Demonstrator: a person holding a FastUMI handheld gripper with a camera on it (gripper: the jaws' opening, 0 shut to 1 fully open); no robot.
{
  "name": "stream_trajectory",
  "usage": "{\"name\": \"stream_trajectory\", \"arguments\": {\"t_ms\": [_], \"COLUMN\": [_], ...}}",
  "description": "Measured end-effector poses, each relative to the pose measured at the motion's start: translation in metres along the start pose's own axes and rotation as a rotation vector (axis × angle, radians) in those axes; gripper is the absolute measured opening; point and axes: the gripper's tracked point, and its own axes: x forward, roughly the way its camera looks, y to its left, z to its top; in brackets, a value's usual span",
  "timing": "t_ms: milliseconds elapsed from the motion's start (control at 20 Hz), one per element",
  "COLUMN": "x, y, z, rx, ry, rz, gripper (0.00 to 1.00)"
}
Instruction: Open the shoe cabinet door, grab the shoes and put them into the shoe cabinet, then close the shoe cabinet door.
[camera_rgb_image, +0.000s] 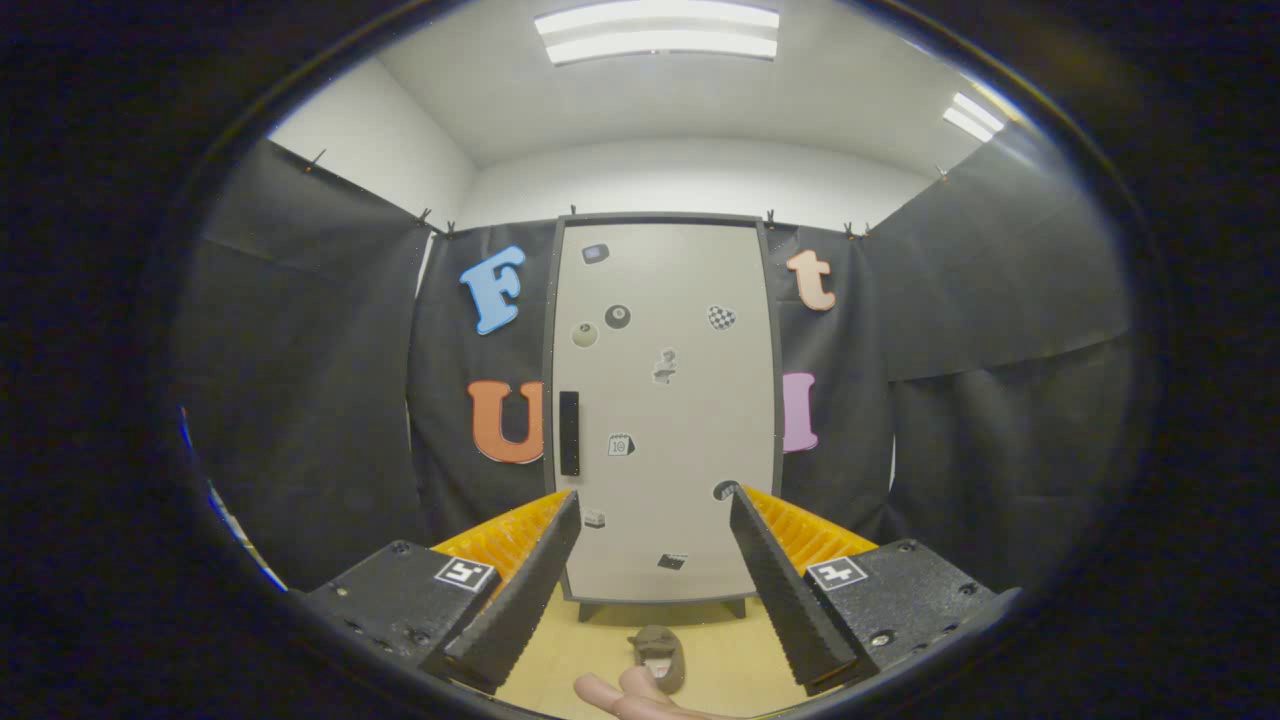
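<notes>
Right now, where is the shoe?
The shoe lies on the floor before the closed cabinet, beyond the open fingers.

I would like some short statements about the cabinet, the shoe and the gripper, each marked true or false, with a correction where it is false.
1. The door of the shoe cabinet is closed. True.
2. The door's dark handle is vertical and sits near the door's edge. True.
3. The hand-held gripper is shut on the handle. False: its fingers are open, wide apart, holding nothing.
4. A shoe is already inside the cabinet. False: it lies on the floor in front of the cabinet, between the fingers.
5. The door is plain, with nothing on it. False: several small stickers or magnets dot it.
</notes>
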Motion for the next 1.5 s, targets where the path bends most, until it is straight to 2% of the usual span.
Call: {"name": "stream_trajectory", "arguments": {"t_ms": [300, 500, 800, 900, 1050, 1150, 1500], "x": [0.003, 0.028, 0.073, 0.095, 0.127, 0.149, 0.212], "y": [0.001, 0.008, -0.004, -0.001, 0.018, 0.022, 0.073], "z": [0.003, -0.007, 0.015, 0.015, 0.012, 0.011, 0.02], "rx": [0.013, -0.023, -0.061, -0.043, -0.014, -0.003, 0.012], "ry": [-0.024, -0.018, -0.145, -0.132, -0.074, -0.039, -0.021], "rz": [0.011, 0.032, -0.092, -0.101, -0.027, -0.011, 0.109], "gripper": [0.99, 0.98, 0.99, 0.99, 0.99, 0.99, 0.99]}}
